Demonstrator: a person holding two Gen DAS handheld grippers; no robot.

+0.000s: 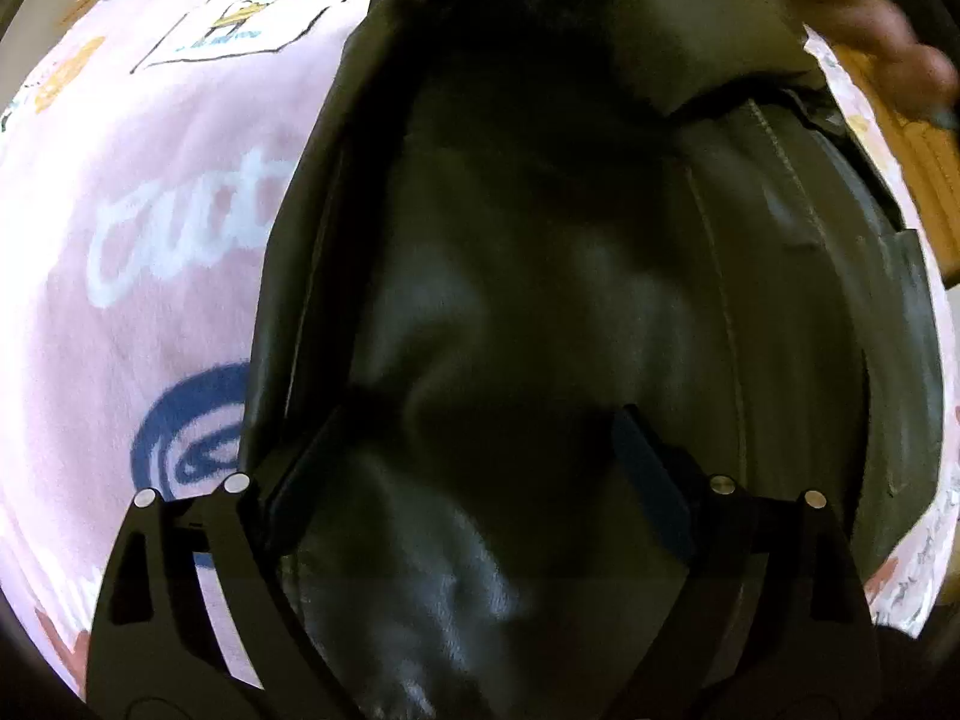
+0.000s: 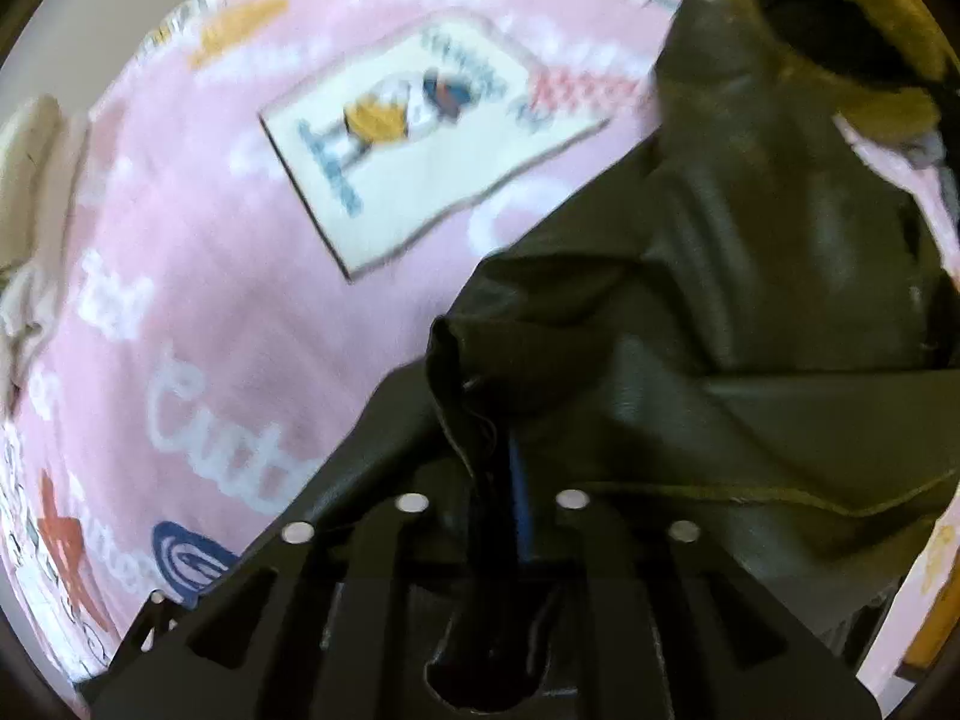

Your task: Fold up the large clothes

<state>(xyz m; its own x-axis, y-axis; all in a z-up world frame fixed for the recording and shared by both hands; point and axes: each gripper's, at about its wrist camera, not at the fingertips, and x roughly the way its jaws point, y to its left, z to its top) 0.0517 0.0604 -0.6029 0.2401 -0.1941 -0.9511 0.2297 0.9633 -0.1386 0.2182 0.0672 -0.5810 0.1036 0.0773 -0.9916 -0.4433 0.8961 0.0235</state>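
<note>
A dark olive leather-like jacket (image 1: 570, 240) lies on a pink printed blanket (image 1: 150, 210). My left gripper (image 1: 480, 420) hovers just over the jacket's middle with its jaws wide apart and nothing between them. In the right wrist view the jacket (image 2: 750, 330) fills the right half, with a ribbed cuff opening (image 2: 840, 36) at the top right. My right gripper (image 2: 492, 468) is shut on a bunched fold of the jacket's edge, lifted off the blanket (image 2: 240, 240).
A person's hand (image 1: 870, 30) shows blurred at the top right of the left wrist view. A cream cloth (image 2: 30, 210) lies at the blanket's left edge. A wooden surface (image 1: 924, 180) shows beyond the blanket's right side.
</note>
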